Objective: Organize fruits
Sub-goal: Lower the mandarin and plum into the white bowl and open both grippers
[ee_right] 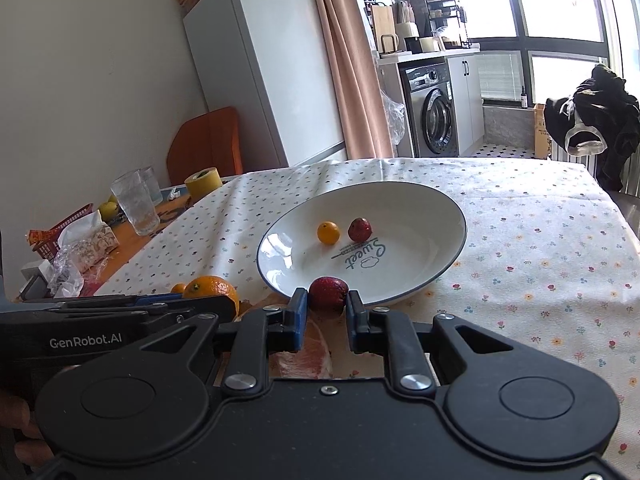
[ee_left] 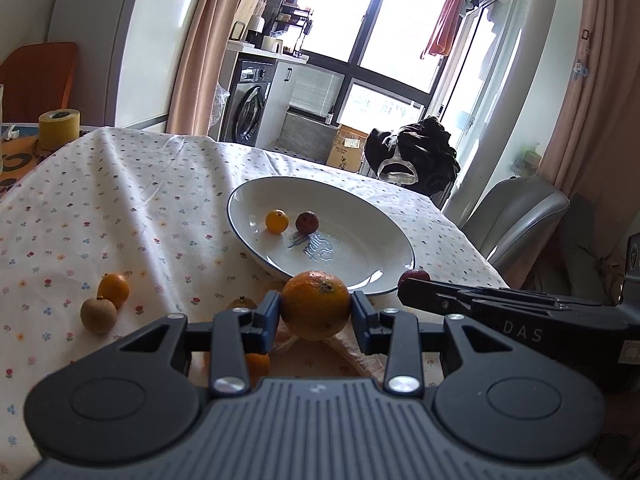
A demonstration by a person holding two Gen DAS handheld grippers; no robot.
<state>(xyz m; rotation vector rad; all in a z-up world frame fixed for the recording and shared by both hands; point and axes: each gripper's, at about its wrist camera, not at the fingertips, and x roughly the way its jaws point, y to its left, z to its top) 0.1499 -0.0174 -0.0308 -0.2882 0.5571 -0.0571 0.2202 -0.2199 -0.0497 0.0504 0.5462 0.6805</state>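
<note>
Left wrist view
Left tongs (ee_left: 315, 312): closed on the orange (ee_left: 315, 305), one blue pad on each side, the fruit held just short of the plate's near rim.
Plate (ee_left: 360, 208): white with a dark edge, on the flowered cloth (ee_left: 120, 200) of the desk; a small yellow-orange fruit (ee_left: 277, 221) and a dark red fruit (ee_left: 307, 222) sit side by side inside it (blue lettering next to them).
Loose fruit: a small orange fruit (ee_left: 113, 289) touching a tan round fruit (ee_left: 98, 315) on the cloth to the left, well apart from the plate.
Right tongs (ee_left: 412, 284): seen side-on at the right, with a red fruit (ee_left: 414, 276) at the tip by the plate's rim; their gap cannot be judged from here.

Right wrist view
Right tongs (ee_right: 327, 308): narrowly parted, a red fruit (ee_right: 328, 293) between the blue pads; contact on either pad is unclear (the fruit overlaps the plate's near rim).
Plate (ee_right: 440, 208): holds the small yellow-orange fruit (ee_right: 328, 233) and dark red fruit (ee_right: 359, 229) beside the word "Sweet".
Orange (ee_right: 214, 290): at the left, in the left tongs (ee_right: 192, 302).
Desk edge: a drinking glass (ee_right: 135, 208) and a yellow tape roll (ee_right: 203, 181) beyond the cloth.
</note>
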